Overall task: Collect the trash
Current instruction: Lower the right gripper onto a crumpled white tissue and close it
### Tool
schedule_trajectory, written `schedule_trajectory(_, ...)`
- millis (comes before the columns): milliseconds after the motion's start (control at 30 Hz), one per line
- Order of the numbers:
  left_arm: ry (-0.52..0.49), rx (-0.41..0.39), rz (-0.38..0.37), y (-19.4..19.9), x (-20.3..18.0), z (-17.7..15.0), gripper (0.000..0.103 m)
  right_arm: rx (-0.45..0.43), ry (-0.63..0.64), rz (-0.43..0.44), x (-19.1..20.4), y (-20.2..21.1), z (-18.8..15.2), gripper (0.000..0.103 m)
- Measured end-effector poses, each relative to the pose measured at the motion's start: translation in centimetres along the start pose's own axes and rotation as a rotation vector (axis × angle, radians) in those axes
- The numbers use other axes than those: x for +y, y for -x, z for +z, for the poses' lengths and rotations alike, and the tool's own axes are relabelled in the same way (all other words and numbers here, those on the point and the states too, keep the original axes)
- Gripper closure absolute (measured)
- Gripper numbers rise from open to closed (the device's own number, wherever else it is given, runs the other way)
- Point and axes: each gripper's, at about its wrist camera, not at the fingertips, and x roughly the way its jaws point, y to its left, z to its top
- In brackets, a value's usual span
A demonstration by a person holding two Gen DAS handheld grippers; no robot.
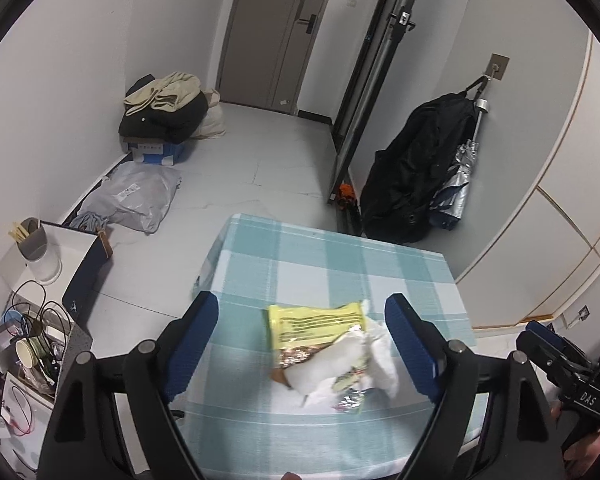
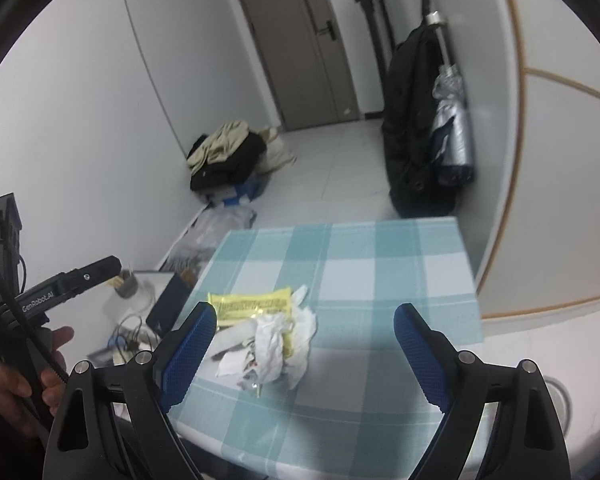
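At the right edge of the left wrist view, the right gripper (image 1: pixel 580 380) bears "DAS". At the right wrist view's left, the left gripper (image 2: pixel 60 288) reads "GenRobot.AI".

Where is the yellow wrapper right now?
The yellow wrapper lies on the checked tablecloth, at the far side of the trash pile against the crumpled white paper. In the left wrist view it sits between the open left gripper's fingers, untouched.

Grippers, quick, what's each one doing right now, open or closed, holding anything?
Left gripper: open, holding nothing, trash pile between its fingers on the table.
Right gripper: open, holding nothing.
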Motion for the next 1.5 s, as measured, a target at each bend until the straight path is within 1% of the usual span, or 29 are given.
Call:
schedule_trajectory(167, 0.040, 0.037, -0.033, -0.8, 1.9, -0.5, 0.020, 0.068, 0.050, 0.027, 1.2, -2.8, -0.4, 0.012)
schedule_trajectory(367, 0.094, 0.055, -0.043, -1.0, 3.5, -0.2, 0.020, 0.190, 0.096, 0.094, 1.9, -7.2, -0.6, 0.013)
schedule_trajectory(433, 0.113, 0.061, -0.044, -1.1, 4.0, -0.1, 0.020, 0.230, 0.090, 0.099, 2.1, -8.5, -0.9, 0.013)
schedule_trajectory(467, 0.133, 0.062, -0.045, -1.1, 4.3, 0.0, 0.020, 0.253, 0.081, 0.117, 2.1, -9.3, -1.0, 0.015)
schedule_trajectory(600, 0.173, 0.070, -0.049, -1.2, 5.3, 0.2, 0.020, 0.298, 0.057, 0.145, 2.3, -11.6, -1.4, 0.020)
schedule_trajectory(667, 0.178, 0.081, -0.050, -1.4, 5.5, 0.2, 0.020, 0.320, 0.043, 0.162, 2.3, -12.7, -1.7, 0.027)
schedule_trajectory(700, 0.181, 0.085, -0.051, -1.5, 5.5, 0.2, 0.020, 0.331, 0.034, 0.173, 2.3, -13.2, -1.9, 0.029)
schedule_trajectory(733, 0.181, 0.087, -0.051, -1.6, 5.5, 0.2, 0.020, 0.343, 0.021, 0.178, 2.2, -13.8, -2.2, 0.032)
schedule_trajectory(767, 0.181, 0.092, -0.051, -1.6, 5.5, 0.1, 0.020, 0.355, 0.008, 0.178, 2.0, -14.3, -2.4, 0.038)
schedule_trajectory(800, 0.182, 0.097, -0.049, -1.7, 5.5, 0.1, 0.020, 0.368, -0.005, 0.180, 1.8, -14.8, -2.6, 0.041)
schedule_trajectory(867, 0.186, 0.106, -0.048, -2.0, 5.5, 0.2, 0.020, 0.395, -0.035, 0.180, 1.3, -15.6, -2.9, 0.053)
schedule_trajectory(900, 0.189, 0.111, -0.050, -2.1, 5.5, 0.1, 0.020, 0.400, -0.045, 0.180, 1.2, -15.7, -2.9, 0.055)
schedule_trajectory(933, 0.194, 0.119, -0.053, -2.3, 5.5, 0.1, 0.020, 0.404, -0.063, 0.179, 0.9, -15.9, -3.0, 0.061)
schedule_trajectory(967, 0.195, 0.124, -0.053, -2.4, 5.6, 0.2, 0.020, 0.409, -0.078, 0.181, 0.7, -16.1, -3.0, 0.073)
schedule_trajectory(1000, 0.195, 0.130, -0.051, -2.6, 5.5, 0.2, 0.020, 0.416, -0.095, 0.186, 0.4, -16.3, -3.0, 0.078)
schedule_trajectory(1033, 0.193, 0.137, -0.048, -2.7, 5.4, 0.2, 0.020, 0.423, -0.106, 0.183, 0.1, -16.4, -3.0, 0.086)
schedule_trajectory(1067, 0.192, 0.142, -0.046, -2.9, 5.4, 0.1, 0.020, 0.426, -0.115, 0.181, -0.1, -16.5, -3.0, 0.096)
schedule_trajectory(1100, 0.190, 0.146, -0.044, -3.0, 5.3, 0.1, 0.020, 0.429, -0.127, 0.187, -0.4, -16.5, -3.0, 0.100)
schedule_trajectory(1200, 0.188, 0.161, -0.041, -3.4, 5.1, 0.0, 0.020, 0.433, -0.150, 0.193, -0.9, -16.2, -3.0, 0.101)
schedule_trajectory(1300, 0.188, 0.168, -0.037, -3.5, 5.0, -0.1, 0.020, 0.389, -0.128, 0.184, -0.9, -14.8, -2.5, 0.101)
schedule_trajectory(1400, 0.186, 0.175, -0.032, -3.6, 4.6, -0.2, 0.020, 0.341, -0.074, 0.149, -0.7, -12.9, -1.8, 0.102)
schedule_trajectory(1500, 0.179, 0.187, -0.035, -3.9, 4.1, -0.4, 0.020, 0.279, 0.004, 0.089, -0.4, -10.7, -1.2, 0.102)
